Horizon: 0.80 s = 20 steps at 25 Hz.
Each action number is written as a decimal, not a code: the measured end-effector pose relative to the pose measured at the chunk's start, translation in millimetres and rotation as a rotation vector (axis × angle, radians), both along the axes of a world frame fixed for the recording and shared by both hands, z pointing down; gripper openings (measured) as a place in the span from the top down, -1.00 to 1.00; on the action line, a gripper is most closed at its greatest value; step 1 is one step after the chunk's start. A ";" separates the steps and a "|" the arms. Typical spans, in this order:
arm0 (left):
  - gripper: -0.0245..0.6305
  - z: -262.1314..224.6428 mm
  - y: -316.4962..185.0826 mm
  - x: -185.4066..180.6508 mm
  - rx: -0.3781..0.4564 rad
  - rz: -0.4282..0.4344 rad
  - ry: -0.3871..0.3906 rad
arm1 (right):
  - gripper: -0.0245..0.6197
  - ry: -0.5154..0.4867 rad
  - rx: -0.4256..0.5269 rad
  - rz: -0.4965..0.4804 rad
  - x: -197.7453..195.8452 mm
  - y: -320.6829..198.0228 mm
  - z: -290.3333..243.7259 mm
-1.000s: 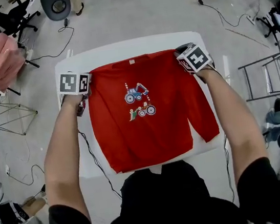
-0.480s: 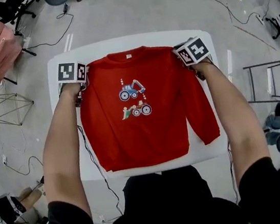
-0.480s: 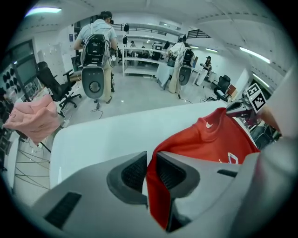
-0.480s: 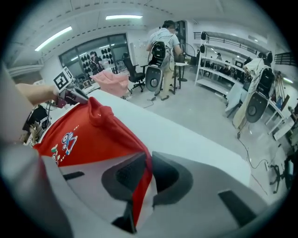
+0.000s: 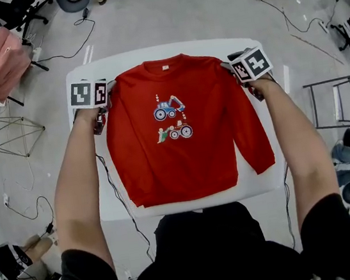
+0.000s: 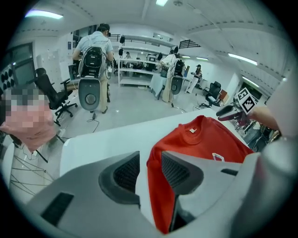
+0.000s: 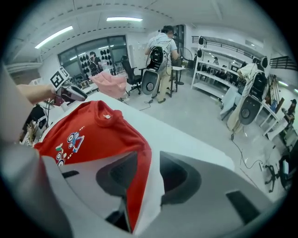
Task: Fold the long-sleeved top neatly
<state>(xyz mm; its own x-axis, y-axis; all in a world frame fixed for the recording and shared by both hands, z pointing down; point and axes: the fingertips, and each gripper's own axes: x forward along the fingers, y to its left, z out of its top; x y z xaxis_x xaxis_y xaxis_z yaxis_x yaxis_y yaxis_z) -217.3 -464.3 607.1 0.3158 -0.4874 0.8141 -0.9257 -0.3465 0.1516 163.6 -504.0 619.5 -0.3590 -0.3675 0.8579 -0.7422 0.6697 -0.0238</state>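
Now spread: left gripper (image 6: 150,174) and right gripper (image 7: 148,179), jaws just opening. Loose between each pair: shoulder edge of red top (image 5: 183,154), flat on table (image 5: 107,207).

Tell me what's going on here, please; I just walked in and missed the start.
A person is working on a red long-sleeved top spread face up on a white table, with a gripper in each hand. The left gripper is at one shoulder, the right gripper at the other. Both sets of jaws have just been opening; the shoulder fabric lies between them but isn't pinched. No fold has been made yet.
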 end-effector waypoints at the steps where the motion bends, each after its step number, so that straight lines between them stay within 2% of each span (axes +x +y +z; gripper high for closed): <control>1: 0.53 -5.4 4.0 -2.9 0.011 -0.004 0.004 | 0.46 -0.007 0.008 0.009 -0.1 3.7 -5.5; 4: 0.53 -21.5 21.6 -10.7 0.044 -0.017 0.017 | 0.59 -0.035 0.040 0.028 -4.9 24.0 -24.1; 8: 0.54 -44.6 58.1 -15.7 0.088 -0.014 0.064 | 0.90 -0.067 0.099 0.019 -20.0 67.8 -53.0; 12: 0.71 -53.5 105.3 -14.4 0.121 0.024 0.102 | 0.91 -0.072 0.135 0.020 -29.3 126.9 -65.4; 16: 0.71 -47.7 158.8 -7.2 0.128 0.073 0.115 | 0.90 -0.074 0.147 0.045 -26.5 189.1 -62.7; 20: 0.71 -40.1 217.5 10.2 0.110 0.133 0.114 | 0.90 -0.111 0.137 0.119 -7.5 244.4 -53.1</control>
<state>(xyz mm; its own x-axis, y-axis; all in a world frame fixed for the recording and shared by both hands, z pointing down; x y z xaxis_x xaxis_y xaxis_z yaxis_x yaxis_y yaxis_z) -207.1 -246.7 567.1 0.4704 -0.5191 0.7137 -0.8497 -0.4848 0.2075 156.1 -259.6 566.4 -0.3960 -0.5233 0.7545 -0.8141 0.5802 -0.0249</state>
